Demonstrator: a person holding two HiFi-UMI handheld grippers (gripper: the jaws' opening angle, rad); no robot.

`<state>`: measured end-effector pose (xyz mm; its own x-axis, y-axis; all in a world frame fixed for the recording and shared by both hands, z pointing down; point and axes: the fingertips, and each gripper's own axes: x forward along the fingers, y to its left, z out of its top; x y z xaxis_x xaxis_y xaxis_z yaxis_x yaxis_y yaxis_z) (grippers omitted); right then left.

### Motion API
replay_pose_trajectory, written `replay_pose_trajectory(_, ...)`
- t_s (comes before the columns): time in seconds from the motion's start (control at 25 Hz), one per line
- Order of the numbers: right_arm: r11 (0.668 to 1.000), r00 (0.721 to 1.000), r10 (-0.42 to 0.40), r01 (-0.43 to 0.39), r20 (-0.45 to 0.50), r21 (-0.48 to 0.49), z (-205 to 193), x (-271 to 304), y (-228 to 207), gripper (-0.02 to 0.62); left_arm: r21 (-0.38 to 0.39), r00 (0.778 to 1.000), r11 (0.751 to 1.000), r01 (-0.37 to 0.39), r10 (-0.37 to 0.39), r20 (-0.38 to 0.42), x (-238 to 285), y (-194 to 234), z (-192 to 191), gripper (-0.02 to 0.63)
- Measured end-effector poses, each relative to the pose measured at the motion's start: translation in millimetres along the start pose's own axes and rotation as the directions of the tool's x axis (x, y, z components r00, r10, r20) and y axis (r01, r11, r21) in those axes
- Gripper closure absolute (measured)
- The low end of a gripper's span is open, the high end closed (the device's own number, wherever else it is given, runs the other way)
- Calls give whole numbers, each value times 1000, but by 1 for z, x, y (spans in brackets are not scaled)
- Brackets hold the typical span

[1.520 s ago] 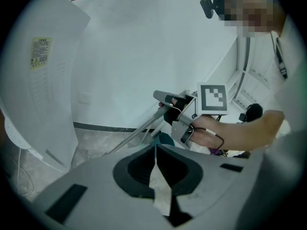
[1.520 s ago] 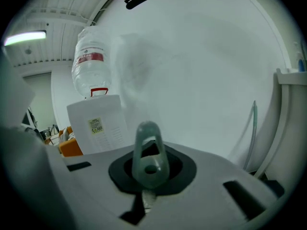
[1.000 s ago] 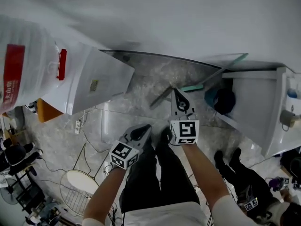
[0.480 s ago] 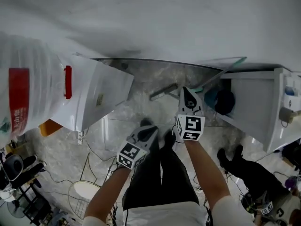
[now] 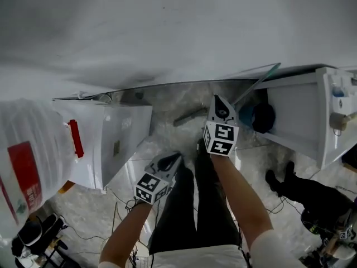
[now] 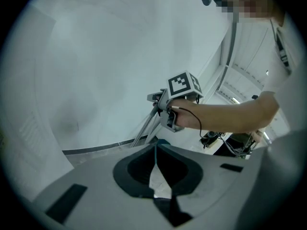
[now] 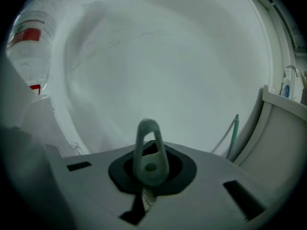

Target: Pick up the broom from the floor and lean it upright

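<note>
My right gripper (image 5: 221,108) is shut on the top end of the broom. In the right gripper view the handle's pale hanging loop (image 7: 145,127) sticks up between the closed jaws of that gripper (image 7: 150,163), facing the white wall. In the head view the broom's grey shaft (image 5: 189,116) slants from the gripper down-left to the floor by the wall. The left gripper view shows the same shaft (image 6: 144,131) below the right gripper (image 6: 163,110). My left gripper (image 5: 167,162) hangs lower, near my legs, shut with nothing in it (image 6: 155,147).
A white cabinet (image 5: 120,138) and a white plastic bag with red print (image 5: 28,172) stand at the left. At the right is a white shelf unit (image 5: 295,113) with a dark blue round thing (image 5: 259,117) beside it. A thin teal rod (image 5: 256,85) leans by the wall. Another person's feet (image 5: 287,183) are at the right.
Both grippers moved toward the wall, the right one carrying the broom's top end along. The cabinet and bag slid down-left in the head view.
</note>
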<state>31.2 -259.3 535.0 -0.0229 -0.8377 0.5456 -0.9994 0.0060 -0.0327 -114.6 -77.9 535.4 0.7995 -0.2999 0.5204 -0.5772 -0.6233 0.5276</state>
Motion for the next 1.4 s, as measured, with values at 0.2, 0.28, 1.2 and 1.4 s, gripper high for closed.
replay_pose_trajectory(0.2, 1000, 1000, 19, -19, 7, -4, 8, 26, -8, 598, -8, 1000, 1000, -16, 17, 4, 10, 11, 12, 594)
replay_pose_trajectory(0.28, 1000, 1000, 20, -20, 7, 4, 9, 38, -15, 597, -16, 1000, 1000, -26, 27, 16, 15, 14, 18, 595)
replay_pose_trajectory(1.2, 966, 951, 243, -256, -193, -45, -25, 137, 6, 482, -145, 991, 984, -106, 116, 64, 48, 47, 21, 594)
replay_pose_trajectory(1.4, 953, 922, 290, -304, -258, -16, -44, 143, 11, 381, -162, 989, 980, -117, 130, 72, 49, 55, 22, 594)
